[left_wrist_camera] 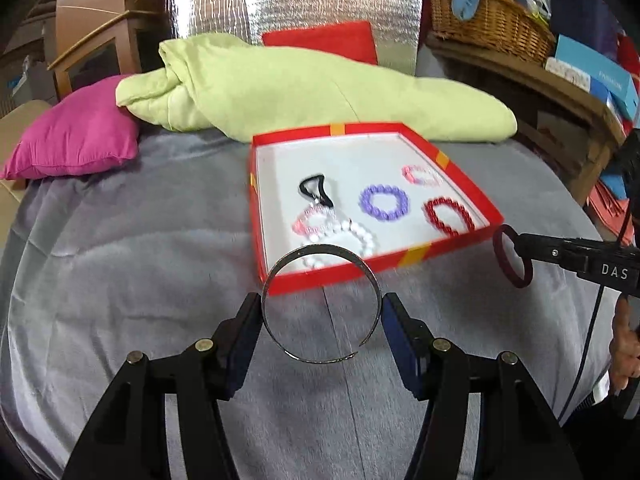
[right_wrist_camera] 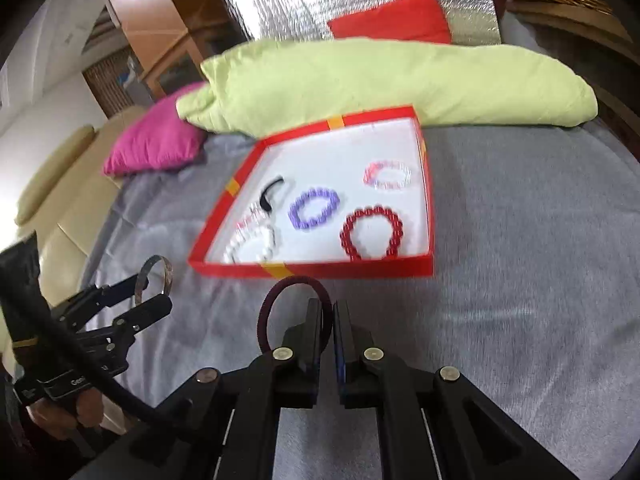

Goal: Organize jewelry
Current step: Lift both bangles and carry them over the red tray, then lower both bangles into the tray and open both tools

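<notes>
Two grippers hover over the grey bedspread (left_wrist_camera: pixel 140 248), each carrying one piece. The left gripper (left_wrist_camera: pixel 322 320) has its fingers braced against the outer sides of an open silver metal cuff bangle (left_wrist_camera: pixel 320 304), held upright just near of the shallow red cardboard tray (left_wrist_camera: pixel 472 184). The right gripper (right_wrist_camera: pixel 328 320), fingers pressed nearly together, pinches a dark maroon elastic hair loop (right_wrist_camera: pixel 276 296), also just short of the tray's near wall. Inside the white-floored tray lie a purple beaded bracelet (left_wrist_camera: pixel 384 202), a dark red beaded bracelet (left_wrist_camera: pixel 450 217), a pink-and-clear beaded bracelet (left_wrist_camera: pixel 424 175), a white pearl bracelet (left_wrist_camera: pixel 360 236) and a black hair clip (left_wrist_camera: pixel 316 190). Beyond the tray rest a lime-green folded blanket (left_wrist_camera: pixel 280 84) and, far left, a magenta cushion (left_wrist_camera: pixel 76 132).
</notes>
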A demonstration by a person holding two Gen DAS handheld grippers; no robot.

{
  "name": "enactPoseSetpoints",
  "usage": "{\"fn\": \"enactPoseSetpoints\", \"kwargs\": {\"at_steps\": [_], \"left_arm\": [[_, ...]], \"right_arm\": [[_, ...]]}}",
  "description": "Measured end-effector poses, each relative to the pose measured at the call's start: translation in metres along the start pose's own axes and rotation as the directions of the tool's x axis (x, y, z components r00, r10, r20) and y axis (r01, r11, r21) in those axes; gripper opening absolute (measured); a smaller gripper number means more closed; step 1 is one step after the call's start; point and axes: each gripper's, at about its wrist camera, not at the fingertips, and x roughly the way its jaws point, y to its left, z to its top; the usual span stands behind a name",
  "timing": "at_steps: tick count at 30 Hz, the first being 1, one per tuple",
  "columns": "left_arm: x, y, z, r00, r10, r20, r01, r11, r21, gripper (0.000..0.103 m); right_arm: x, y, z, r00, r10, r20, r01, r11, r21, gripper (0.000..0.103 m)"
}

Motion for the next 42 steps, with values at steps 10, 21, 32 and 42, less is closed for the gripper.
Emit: {"fn": "enactPoseSetpoints", "kwargs": {"at_steps": [10,21,32,42], "left_arm": [[0.008,0.001,0.017,0.999,0.022,0.035,-0.022,1.0,-0.009,0.062],[0.03,-0.001,0.048,0.998,0.0,0.066,0.002,0.999,-0.032,0.062],[0.066,0.013,0.083,0.998,0.015,0.054,-0.013,0.999,-0.04,0.062],[0.128,0.024,0.113,0.998,0.035,-0.045,-0.035,0.999,-0.001,0.062]], "right_arm": [[-0.004,-0.003,0.014,0.996,0.028,0.083,-0.035,0.996,0.086,0.006],[0.02,0.0,0.037,0.995,0.002,0.103,-0.013,0.994,0.108,0.006],[0.065,-0.013,0.074,0.995,-0.045,0.093,0.025,0.978,0.206,0.006],[0.113,-0.018,0.106,0.996,-0.068,0.05,0.052,0.963,0.265,0.006]]}}
